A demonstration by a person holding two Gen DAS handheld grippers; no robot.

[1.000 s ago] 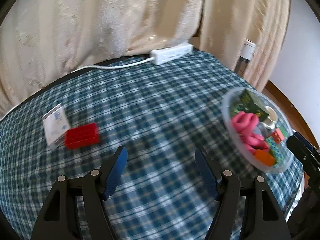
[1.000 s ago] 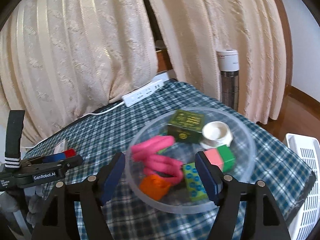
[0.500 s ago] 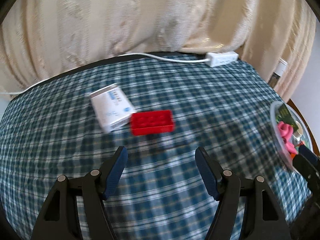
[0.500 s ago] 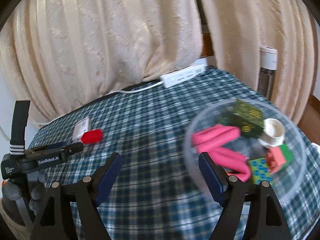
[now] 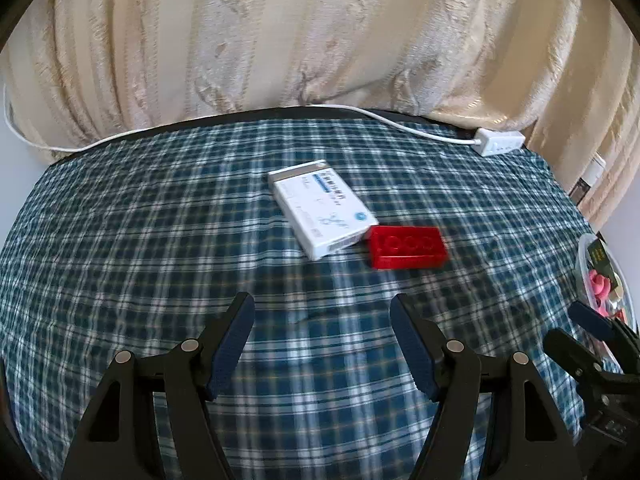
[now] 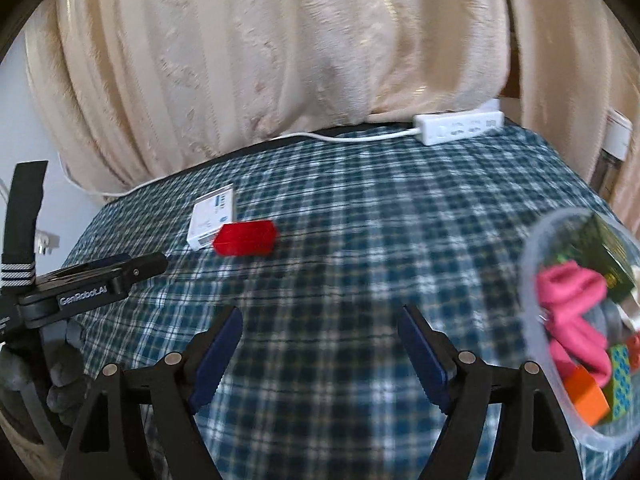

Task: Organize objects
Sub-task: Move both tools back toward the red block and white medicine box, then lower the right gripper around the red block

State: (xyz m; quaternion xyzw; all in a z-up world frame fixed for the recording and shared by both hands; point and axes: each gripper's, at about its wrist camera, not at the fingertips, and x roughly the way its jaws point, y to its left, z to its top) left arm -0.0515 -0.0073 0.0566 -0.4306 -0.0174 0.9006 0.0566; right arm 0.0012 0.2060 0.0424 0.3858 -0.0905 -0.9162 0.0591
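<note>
A red brick lies on the blue checked cloth, touching a white box with blue print. Both show in the right wrist view too, the brick in front of the box. My left gripper is open and empty, a little short of both. My right gripper is open and empty over bare cloth. A clear bowl at the right holds pink, green, orange and dark pieces; only its edge shows in the left wrist view.
A white power strip with its cable lies at the table's far edge, in front of cream curtains. The left gripper's body shows at the left of the right wrist view. The table's edges drop off at left and right.
Both grippers have swung left. The brick and box have come to the middle of the left wrist view; the bowl has slid to the right edge of both views.
</note>
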